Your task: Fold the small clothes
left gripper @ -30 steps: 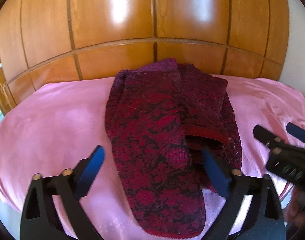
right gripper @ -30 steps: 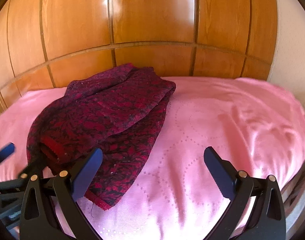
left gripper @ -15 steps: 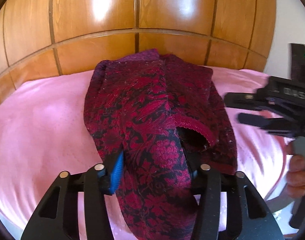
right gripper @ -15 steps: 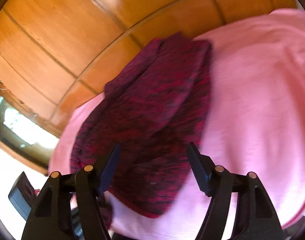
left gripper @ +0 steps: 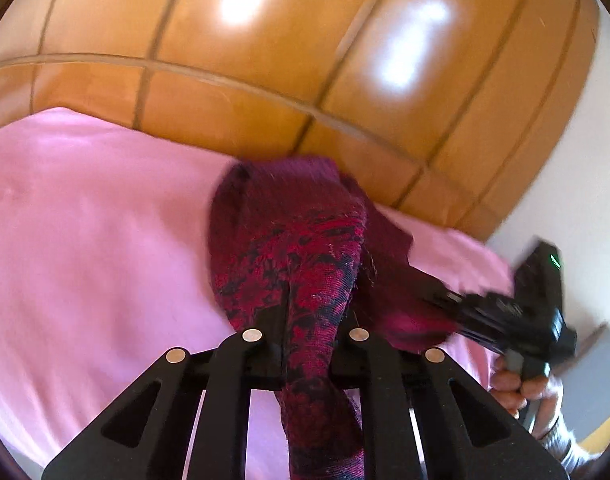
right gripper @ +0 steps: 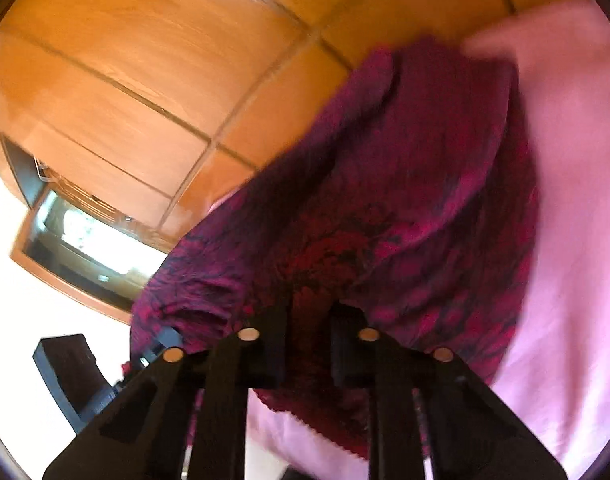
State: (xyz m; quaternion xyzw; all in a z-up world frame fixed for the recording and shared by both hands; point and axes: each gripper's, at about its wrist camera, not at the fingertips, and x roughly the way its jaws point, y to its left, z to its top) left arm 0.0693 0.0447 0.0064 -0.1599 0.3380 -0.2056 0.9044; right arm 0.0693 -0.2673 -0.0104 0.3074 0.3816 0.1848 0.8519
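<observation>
Both jaw pairs clamped on dark red floral-patterned knit garment [left gripper: 301, 264]: left gripper [left gripper: 308, 332] pinches one bunched end, right gripper [right gripper: 307, 330] another. Garment partly raised over pink quilted bedspread [left gripper: 85, 240]; glossy wooden panelled wall [left gripper: 265, 60] behind.

Crimson-and-black floral garment [left gripper: 305, 264], pink bedspread [left gripper: 97, 216]
</observation>
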